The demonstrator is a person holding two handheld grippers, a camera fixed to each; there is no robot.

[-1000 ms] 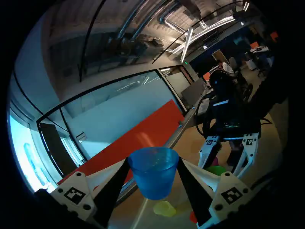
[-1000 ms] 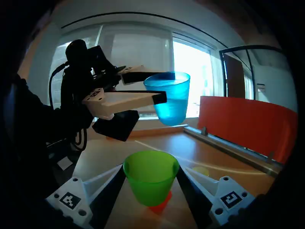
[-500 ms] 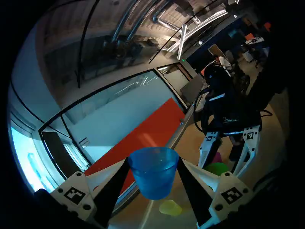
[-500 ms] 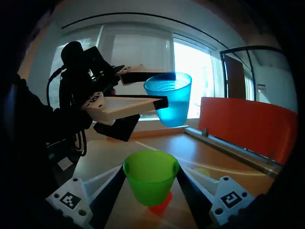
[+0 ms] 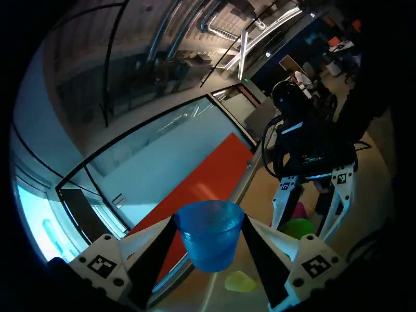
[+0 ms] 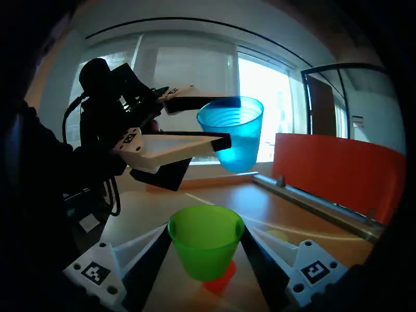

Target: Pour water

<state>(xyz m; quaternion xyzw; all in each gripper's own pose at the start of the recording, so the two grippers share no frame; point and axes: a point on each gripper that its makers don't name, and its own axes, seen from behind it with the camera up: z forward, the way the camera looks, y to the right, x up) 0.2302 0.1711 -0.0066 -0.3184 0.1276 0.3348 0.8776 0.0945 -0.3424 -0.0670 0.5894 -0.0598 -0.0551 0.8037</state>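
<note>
Left gripper view: the left tongs (image 5: 209,221) pinched the blue cup (image 5: 209,239) at lower centre, both fingers pressed against its sides. Off to the right, farther back, the right tongs (image 5: 306,229) were clamped on the green cup (image 5: 297,228). A yellow cup (image 5: 239,281) lay on the desk (image 5: 260,195) at the bottom edge.

Right gripper view: the green cup sat gripped at lower centre, mouth up, over an orange cup (image 6: 221,281) on the desk. At upper centre the blue cup hung slightly tipped in the left tongs, higher than the green cup. An orange panel (image 6: 338,169) stood at right.
</note>
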